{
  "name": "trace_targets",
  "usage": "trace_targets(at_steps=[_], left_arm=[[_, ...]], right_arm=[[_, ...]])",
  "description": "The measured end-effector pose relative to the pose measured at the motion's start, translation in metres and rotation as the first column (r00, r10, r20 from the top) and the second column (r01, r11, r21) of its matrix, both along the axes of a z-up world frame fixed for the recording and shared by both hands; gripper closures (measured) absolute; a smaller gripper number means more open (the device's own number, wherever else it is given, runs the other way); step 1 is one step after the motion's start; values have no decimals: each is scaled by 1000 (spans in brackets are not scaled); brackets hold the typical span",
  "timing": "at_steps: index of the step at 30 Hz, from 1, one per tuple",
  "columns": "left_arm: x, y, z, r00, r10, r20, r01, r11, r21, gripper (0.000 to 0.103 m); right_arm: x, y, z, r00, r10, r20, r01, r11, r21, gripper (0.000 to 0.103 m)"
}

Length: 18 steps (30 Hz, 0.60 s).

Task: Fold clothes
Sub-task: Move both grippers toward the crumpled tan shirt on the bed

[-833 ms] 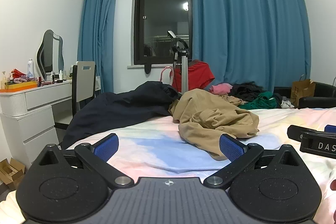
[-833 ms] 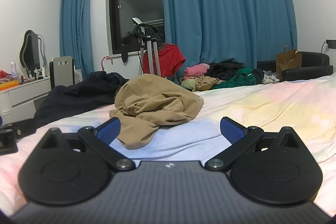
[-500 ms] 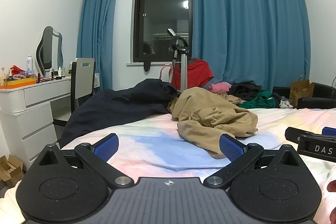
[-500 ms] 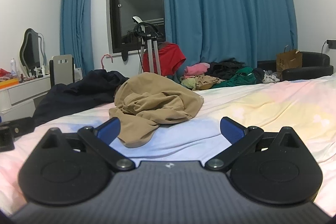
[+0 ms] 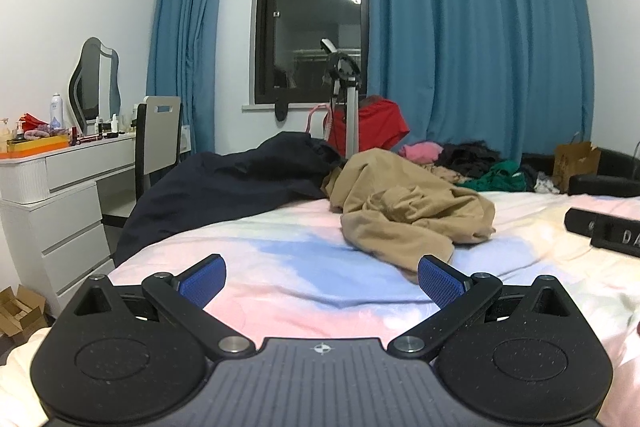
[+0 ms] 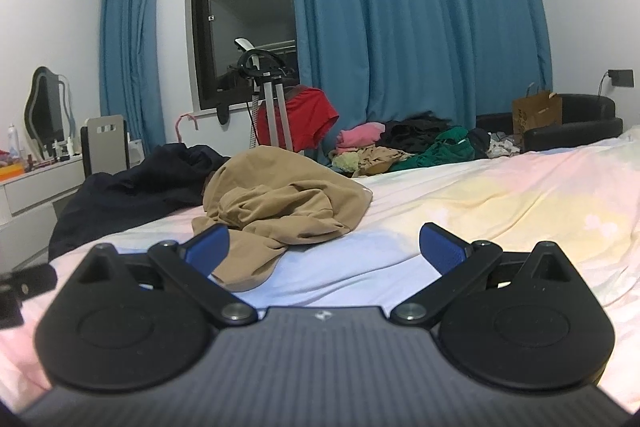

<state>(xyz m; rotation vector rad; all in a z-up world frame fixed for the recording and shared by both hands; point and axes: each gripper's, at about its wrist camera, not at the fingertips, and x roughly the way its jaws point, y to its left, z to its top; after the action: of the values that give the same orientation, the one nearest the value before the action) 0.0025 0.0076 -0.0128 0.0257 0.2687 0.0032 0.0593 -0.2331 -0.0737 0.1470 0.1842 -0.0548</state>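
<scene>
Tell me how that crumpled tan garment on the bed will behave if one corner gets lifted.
The crumpled tan cloth garment looks floppy: it lies in soft folds and bunches, so it would probably droop and unfurl. It seems thin, so likely light. Its near edge lies flat on the pastel bedsheet, so it may drag along.

I hold the left gripper (image 5: 322, 281) low and tipped slightly downward, its jaws spread wide with nothing between the blue pads (image 5: 202, 279). My right gripper (image 6: 324, 246) sits alongside it, jaws equally wide and gripping nothing. In the left wrist view, the right gripper's black body shows at the right edge.
</scene>
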Motion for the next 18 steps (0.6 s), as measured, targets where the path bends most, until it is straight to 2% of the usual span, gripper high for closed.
trace_targets(at_steps=[10, 14, 18], left_arm=[[-2, -5, -1, 999, -31, -28, 31, 999, 8, 0], [13, -14, -2, 994, -72, -79, 73, 997, 13, 0], [44, -26, -1, 980, -114, -163, 119, 993, 23, 0]], right_arm=[[-4, -1, 8, 1000, -17, -2, 17, 1000, -20, 0], [-10, -6, 18, 999, -47, -1, 47, 999, -6, 0], [-14, -13, 26, 998, -49, 40, 49, 999, 21, 0]])
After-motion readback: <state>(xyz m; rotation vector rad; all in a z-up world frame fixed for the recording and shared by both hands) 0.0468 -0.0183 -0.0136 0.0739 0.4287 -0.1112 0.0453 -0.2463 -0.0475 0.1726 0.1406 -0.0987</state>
